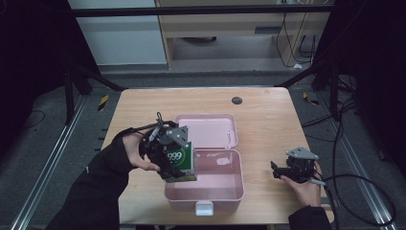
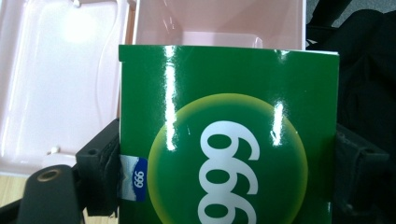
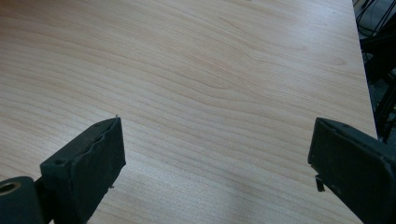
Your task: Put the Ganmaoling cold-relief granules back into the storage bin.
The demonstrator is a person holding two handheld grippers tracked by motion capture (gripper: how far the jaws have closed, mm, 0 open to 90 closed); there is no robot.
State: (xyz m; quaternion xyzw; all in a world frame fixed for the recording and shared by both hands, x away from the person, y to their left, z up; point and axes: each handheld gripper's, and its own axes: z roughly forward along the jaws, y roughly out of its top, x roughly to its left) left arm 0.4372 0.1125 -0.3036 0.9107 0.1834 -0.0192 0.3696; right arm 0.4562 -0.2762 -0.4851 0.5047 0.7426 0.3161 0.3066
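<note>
Green and glossy, the carton (image 1: 182,160) with the big white "999" sits clamped in the left gripper (image 1: 178,165), a black jaw pressed against each of its narrow sides, as the left gripper view shows plainly (image 2: 229,140). It hangs in the air above the near-left part of the pink box (image 1: 237,189), whose lid (image 1: 210,130) lies flat and open toward the table's far edge. From the high view the carton stands roughly upright, leaning a little, with its lower end over the box's left wall rather than over the middle of the cavity.

That is the relation the next move seems to hang on: the open cavity lies to the right of and below the carton. Its long axis runs more or less up and down, so I would judge it has to be carried a touch rightward and probably laid over before it goes down clear of the wall.

Over by the table's (image 1: 268,110) near-right corner the right gripper (image 1: 277,171) rests in the person's hand, jaws wide apart with nothing between them, bare wood beneath in its own view (image 3: 215,154). It is well apart from the box; the left hand is clearly the nearer one.
</note>
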